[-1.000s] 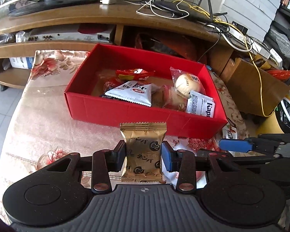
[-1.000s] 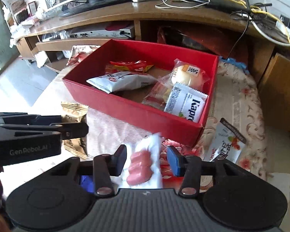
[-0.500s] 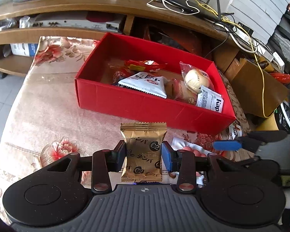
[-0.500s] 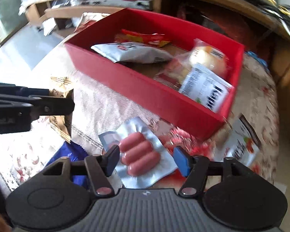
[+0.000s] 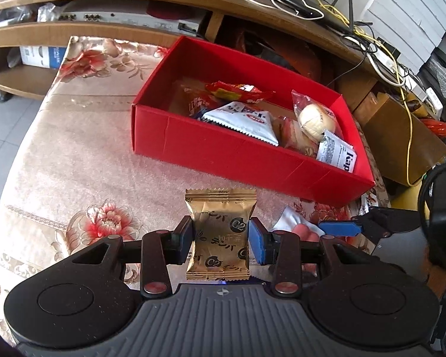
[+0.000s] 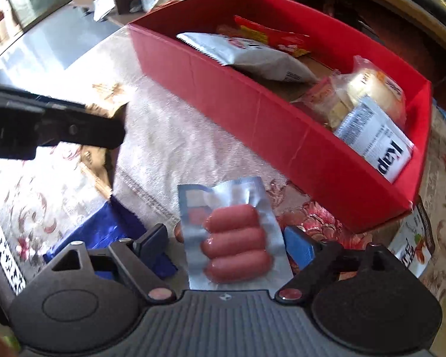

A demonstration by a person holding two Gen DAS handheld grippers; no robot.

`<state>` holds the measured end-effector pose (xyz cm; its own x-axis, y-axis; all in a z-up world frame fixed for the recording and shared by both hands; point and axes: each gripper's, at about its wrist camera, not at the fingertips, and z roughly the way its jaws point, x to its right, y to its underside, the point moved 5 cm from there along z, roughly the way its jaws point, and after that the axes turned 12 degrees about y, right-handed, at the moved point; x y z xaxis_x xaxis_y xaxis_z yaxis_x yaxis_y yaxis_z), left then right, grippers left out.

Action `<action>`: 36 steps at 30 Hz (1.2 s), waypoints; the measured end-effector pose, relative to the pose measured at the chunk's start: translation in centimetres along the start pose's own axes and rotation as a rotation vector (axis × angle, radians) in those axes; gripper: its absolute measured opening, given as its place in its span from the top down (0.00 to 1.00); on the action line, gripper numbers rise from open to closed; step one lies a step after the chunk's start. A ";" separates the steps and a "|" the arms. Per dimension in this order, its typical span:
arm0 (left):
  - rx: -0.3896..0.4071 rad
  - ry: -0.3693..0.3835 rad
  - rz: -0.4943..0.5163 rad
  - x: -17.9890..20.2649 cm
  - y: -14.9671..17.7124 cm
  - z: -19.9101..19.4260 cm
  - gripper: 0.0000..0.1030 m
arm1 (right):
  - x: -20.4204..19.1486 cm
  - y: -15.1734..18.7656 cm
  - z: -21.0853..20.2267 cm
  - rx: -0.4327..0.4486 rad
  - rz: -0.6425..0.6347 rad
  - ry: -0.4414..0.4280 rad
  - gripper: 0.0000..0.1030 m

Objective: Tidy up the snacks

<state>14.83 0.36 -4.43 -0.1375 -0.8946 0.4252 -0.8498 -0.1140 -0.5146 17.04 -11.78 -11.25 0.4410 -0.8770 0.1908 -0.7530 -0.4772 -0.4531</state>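
**Floral tabletop and what rests on it**

I see a tabletop [image 5: 74, 148] under a pale cloth with red flowers. A red box [image 5: 223, 148] sits on it toward the far side, with snack packets inside. Nearer to me lie a sausage pack [image 6: 235, 238] and, to its left, a blue packet [image 6: 104, 229] — partly hidden. Off the box's right corner lies a white packet with a nut picture [image 6: 413, 244], flat on the cloth.
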 end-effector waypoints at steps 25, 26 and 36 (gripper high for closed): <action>0.011 0.065 0.055 3.0 0.0 -0.4 0.53 | 4.6 1.8 -6.3 0.087 0.295 0.052 0.24; 0.015 0.067 0.059 3.2 -0.2 -0.5 0.53 | 4.8 1.6 -6.6 0.097 0.303 0.051 0.24; 0.064 0.095 0.096 5.4 -2.0 -0.9 0.54 | 5.9 -0.6 -8.1 0.175 0.356 0.058 0.24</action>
<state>15.37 -3.83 -0.45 -0.2669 -0.8580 0.4390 -0.7968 -0.0598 -0.6013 16.15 -17.15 -2.78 0.1354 -0.9900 0.0410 -0.7568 -0.1300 -0.6406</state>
